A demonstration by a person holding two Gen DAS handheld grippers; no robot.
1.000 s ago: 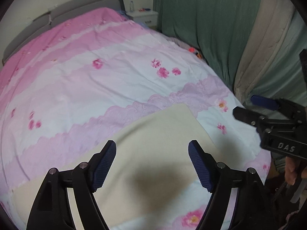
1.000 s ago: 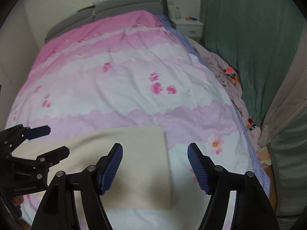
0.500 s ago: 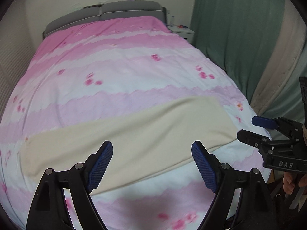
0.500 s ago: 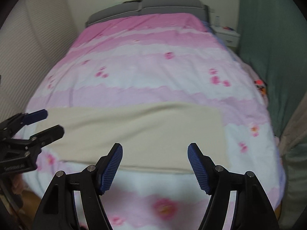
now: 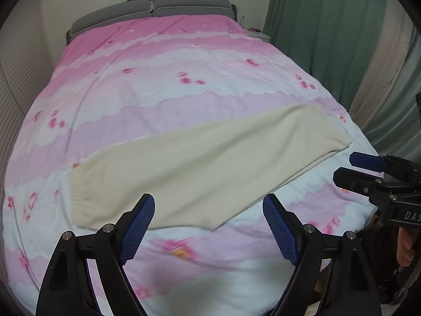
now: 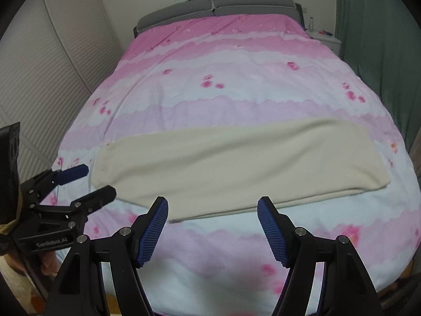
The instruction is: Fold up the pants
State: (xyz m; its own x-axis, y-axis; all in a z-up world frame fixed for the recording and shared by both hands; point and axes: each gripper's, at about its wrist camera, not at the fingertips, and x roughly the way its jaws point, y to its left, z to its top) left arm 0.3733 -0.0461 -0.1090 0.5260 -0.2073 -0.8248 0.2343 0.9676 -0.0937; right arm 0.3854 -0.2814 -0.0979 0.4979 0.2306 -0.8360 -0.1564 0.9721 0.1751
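Left wrist view: left gripper (image 5: 209, 227) level above bed's near edge, fingers spread, empty; cream pants (image 5: 208, 166) flat across duvet (image 5: 184, 84).
Right wrist view: right gripper (image 6: 213, 233) likewise spread, empty, short of pants (image 6: 236, 166).

Dim, even indoor light is falling across the bedspread (image 5: 184, 100), casting soft shadows. Fisheye distortion is bending the curtain (image 5: 329, 39) and the wall (image 6: 52, 65), black vignetting is ringing both views, and near edges are blurring.
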